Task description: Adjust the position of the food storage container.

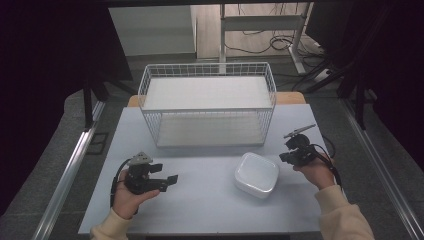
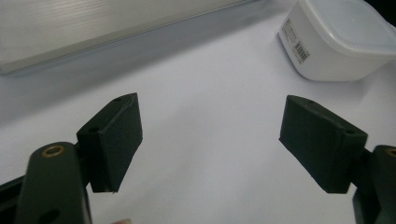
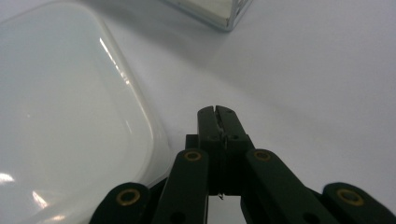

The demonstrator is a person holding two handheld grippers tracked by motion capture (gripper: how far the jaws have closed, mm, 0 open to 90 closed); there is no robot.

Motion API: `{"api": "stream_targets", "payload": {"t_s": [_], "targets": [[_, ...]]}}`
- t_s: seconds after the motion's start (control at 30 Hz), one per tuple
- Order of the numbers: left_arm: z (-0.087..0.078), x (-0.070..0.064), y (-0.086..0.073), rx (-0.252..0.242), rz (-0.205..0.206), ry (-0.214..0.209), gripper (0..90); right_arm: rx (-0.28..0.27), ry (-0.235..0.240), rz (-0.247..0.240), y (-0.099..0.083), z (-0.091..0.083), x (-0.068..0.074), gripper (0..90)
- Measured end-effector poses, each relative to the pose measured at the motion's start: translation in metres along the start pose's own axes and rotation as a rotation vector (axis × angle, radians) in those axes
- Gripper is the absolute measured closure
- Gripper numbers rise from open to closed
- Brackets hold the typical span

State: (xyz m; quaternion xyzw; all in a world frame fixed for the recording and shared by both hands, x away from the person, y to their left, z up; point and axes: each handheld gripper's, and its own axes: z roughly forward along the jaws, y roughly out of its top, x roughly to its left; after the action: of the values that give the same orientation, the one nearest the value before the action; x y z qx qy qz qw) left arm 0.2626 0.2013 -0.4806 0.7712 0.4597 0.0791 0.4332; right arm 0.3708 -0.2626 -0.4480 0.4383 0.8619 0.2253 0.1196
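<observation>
White lidded container (image 1: 256, 174) sits on the pale tabletop (image 1: 200, 200) in front of me, right of centre, just ahead of the wire basket's (image 1: 207, 102) near side and apart from it. My right gripper (image 1: 286, 151), held in my right hand (image 1: 316, 172), hovers just beside the container's right edge, close to it but with a strip of bare table between in the high view. In the right gripper view the container (image 3: 65, 107) lies to the left of my own jaws, its rounded translucent lid running alongside them; the right gripper (image 3: 218, 116) has its two black jaws pressed together, gripping nothing, their tips over bare table. A corner of the basket (image 3: 224, 14) shows at the top of that view

My left gripper (image 1: 172, 179) is in my left hand (image 1: 127, 197) at the near left of the table, well apart from the container and pointing toward it across open tabletop. In the left gripper view the left gripper (image 2: 210, 140) stands with its jaws spread wide and bare table between them; the container (image 2: 336, 42) appears farther off at upper right, beyond the right-hand jaw, with a barcode label on its side wall and its lid on. The lower edge of the basket (image 2: 112, 28) runs across the top left of that view
</observation>
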Motion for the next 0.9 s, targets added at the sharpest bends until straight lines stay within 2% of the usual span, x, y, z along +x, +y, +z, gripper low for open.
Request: {"api": "stream_targets", "payload": {"t_s": [0.1,0.23,0.3,0.47,0.63,0.73,0.9], "targets": [[0.0,0.0,0.0,-0.001,-0.002,-0.001,20.7,0.02,0.005,-0.014,-0.003,0.002,0.002,89.7],[0.0,0.0,0.0,0.005,-0.001,-0.001,20.7,0.03,0.039,-0.023,-0.007,0.004,0.008,89.8],[0.0,0.0,0.0,0.006,-0.002,-0.001,20.7,0.035,0.029,-0.03,-0.009,0.003,0.012,89.8],[0.0,0.001,-0.001,0.006,-0.002,-0.002,20.7,0.036,0.051,-0.009,-0.013,0.001,0.014,89.7],[0.0,0.0,-0.001,0.007,-0.001,-0.004,20.7,0.036,0.074,-0.013,-0.019,-0.002,0.026,89.8],[0.0,0.0,-0.001,0.008,-0.001,-0.004,20.7,0.04,0.091,-0.038,-0.022,-0.004,0.039,89.8],[0.001,0.0,-0.001,0.01,0.0,-0.004,20.7,0.035,0.1,-0.047,-0.025,-0.005,0.045,89.8]]}}
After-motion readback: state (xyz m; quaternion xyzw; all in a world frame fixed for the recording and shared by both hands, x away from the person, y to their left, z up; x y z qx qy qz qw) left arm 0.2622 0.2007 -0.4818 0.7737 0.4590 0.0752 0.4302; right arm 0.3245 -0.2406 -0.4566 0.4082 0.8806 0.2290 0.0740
